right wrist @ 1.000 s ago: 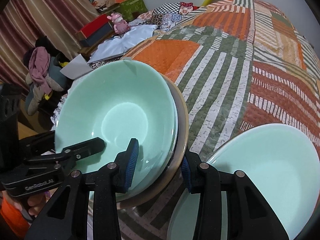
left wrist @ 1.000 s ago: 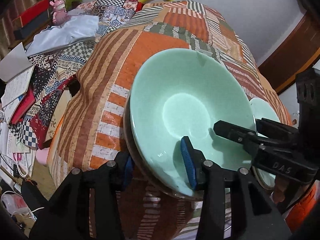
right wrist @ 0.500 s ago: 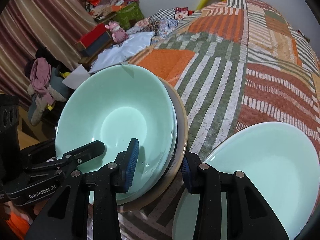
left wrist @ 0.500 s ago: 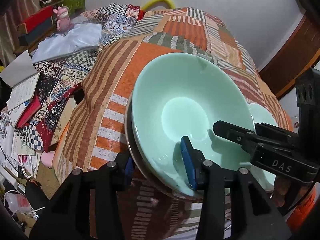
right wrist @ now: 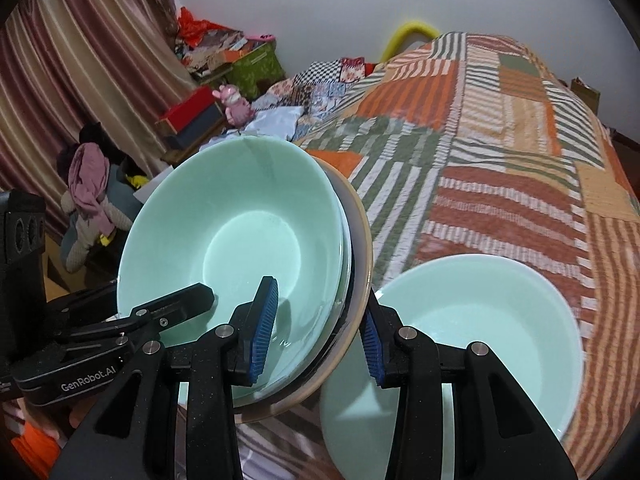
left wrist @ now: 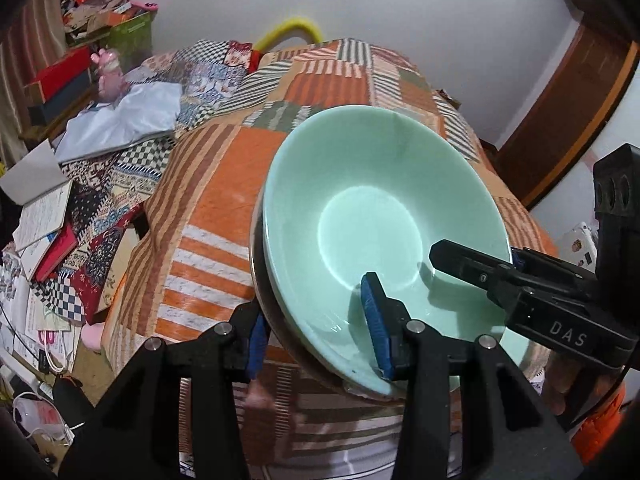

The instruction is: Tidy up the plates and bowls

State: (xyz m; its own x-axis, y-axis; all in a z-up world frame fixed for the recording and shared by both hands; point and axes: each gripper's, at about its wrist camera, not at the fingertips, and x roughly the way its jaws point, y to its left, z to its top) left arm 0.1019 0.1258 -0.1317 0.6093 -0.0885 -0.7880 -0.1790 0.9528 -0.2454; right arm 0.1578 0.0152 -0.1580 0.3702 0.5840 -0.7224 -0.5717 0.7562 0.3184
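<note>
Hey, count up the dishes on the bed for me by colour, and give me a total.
Mint green bowls: 2, one held in the stack and one lying on the quilt.
Tan plate: 1, under the held bowl.
Another dish rim may sit between them; cannot tell.
Total: 3, the stack gripped by the left gripper and right gripper.

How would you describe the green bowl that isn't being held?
On the striped orange patchwork quilt, look right of the lifted stack of dishes. The pale green glazed bowl lies alone on the fabric, with no tongs gripping it and no tan plate beneath.
</note>
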